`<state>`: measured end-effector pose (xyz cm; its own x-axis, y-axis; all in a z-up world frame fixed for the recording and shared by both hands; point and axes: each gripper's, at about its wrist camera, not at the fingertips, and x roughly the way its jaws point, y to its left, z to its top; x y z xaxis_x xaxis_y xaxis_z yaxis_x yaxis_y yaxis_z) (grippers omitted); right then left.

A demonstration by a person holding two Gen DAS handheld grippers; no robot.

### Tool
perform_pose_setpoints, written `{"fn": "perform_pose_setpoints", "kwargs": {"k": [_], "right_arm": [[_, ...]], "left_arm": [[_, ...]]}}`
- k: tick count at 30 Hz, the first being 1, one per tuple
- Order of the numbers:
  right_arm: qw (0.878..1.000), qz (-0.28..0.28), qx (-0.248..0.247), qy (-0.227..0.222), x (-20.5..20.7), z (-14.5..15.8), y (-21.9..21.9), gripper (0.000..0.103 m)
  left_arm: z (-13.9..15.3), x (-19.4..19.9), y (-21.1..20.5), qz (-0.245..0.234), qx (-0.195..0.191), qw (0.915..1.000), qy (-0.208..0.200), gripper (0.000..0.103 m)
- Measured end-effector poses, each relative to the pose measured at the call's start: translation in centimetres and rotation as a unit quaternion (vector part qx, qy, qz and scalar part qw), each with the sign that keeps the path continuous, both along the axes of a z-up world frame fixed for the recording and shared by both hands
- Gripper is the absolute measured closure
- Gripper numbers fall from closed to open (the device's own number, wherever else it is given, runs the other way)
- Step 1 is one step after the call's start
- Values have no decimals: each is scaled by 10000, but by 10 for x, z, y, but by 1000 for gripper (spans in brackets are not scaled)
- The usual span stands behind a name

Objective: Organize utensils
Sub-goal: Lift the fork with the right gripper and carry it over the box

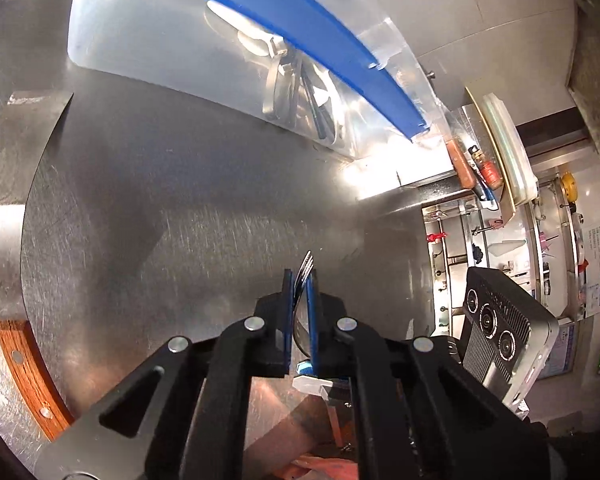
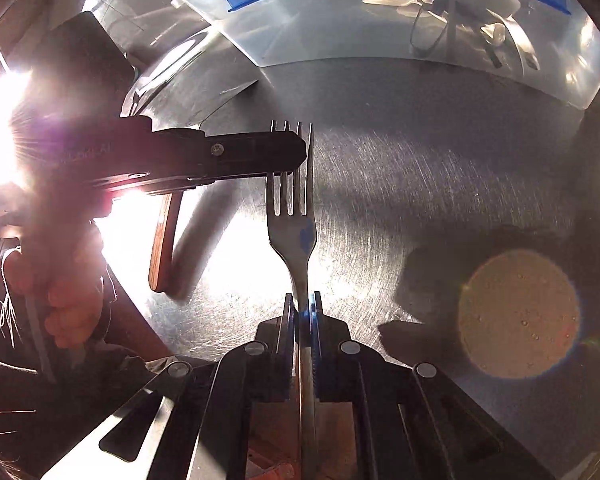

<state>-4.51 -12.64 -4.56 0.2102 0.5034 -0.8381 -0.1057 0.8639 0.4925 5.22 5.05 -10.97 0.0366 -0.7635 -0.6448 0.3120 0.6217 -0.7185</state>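
Observation:
A steel fork (image 2: 296,236) hangs above the steel table (image 2: 420,184), held at both ends. My right gripper (image 2: 302,310) is shut on its handle, tines pointing away. My left gripper (image 2: 300,154) reaches in from the left, shut across the tines. In the left wrist view the left gripper (image 1: 300,280) pinches the fork (image 1: 306,264) edge-on, with the tine tips poking out past the pads. The right gripper's black body (image 1: 500,332) sits at the right there, its fingertips hidden. Beyond stands a clear bin (image 1: 172,52) with a blue rim, several utensils (image 1: 284,80) inside.
A wooden-handled knife (image 2: 162,248) lies on the table to the left, its handle (image 1: 28,372) also showing in the left wrist view. A hand (image 2: 64,304) grips the left tool. Cutting boards (image 1: 508,152) and kitchen shelves stand far right. Strong glare washes out the right wrist view's left side.

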Motion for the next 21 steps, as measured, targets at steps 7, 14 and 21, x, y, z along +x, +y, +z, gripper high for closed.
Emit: {"fn": "perform_pose_setpoints", "kwargs": {"k": [7, 14, 21], "right_arm": [[9937, 50, -391, -1047, 20, 94, -15, 96], [9742, 14, -1172, -1928, 107, 182, -33, 96], [9785, -230, -1460, -1440, 224, 161, -65, 94]], "left_arm": [[77, 25, -1, -100, -763, 9950, -641, 98], [183, 92, -32, -184, -815, 9743, -2094, 98], [183, 200, -84, -153, -219, 9825, -1844, 96]]}}
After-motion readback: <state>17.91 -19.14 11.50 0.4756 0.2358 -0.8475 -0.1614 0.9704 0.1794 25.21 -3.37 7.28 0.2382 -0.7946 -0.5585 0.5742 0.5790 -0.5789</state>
